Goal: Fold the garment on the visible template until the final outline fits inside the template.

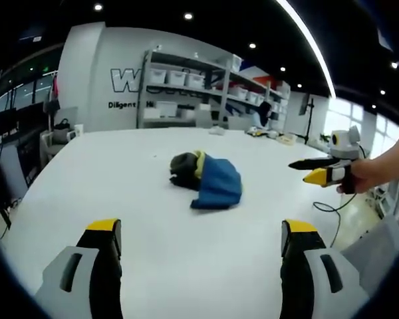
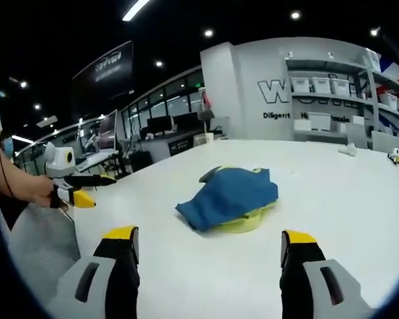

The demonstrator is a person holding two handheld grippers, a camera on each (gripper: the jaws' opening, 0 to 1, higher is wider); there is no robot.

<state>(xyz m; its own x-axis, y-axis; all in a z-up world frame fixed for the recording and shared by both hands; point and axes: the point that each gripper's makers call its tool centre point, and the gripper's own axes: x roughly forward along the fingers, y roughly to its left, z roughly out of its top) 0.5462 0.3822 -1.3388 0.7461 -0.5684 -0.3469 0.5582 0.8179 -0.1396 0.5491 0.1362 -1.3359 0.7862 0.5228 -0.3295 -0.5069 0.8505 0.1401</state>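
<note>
Bare table (image 1: 120, 173) all around, crumpled garment (image 1: 209, 179) the sole obstacle mid-table

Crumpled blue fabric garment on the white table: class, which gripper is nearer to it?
Right, likely: the blue fabric garment looms larger just ahead of the right gripper; the left gripper hangs farther back from it.

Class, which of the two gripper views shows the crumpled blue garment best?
The right gripper view: the blue garment looks larger and closer there, with a yellow-green part under its edge. The left gripper view shows the same garment smaller and farther off on the white table, with a dark part at one end.
</note>
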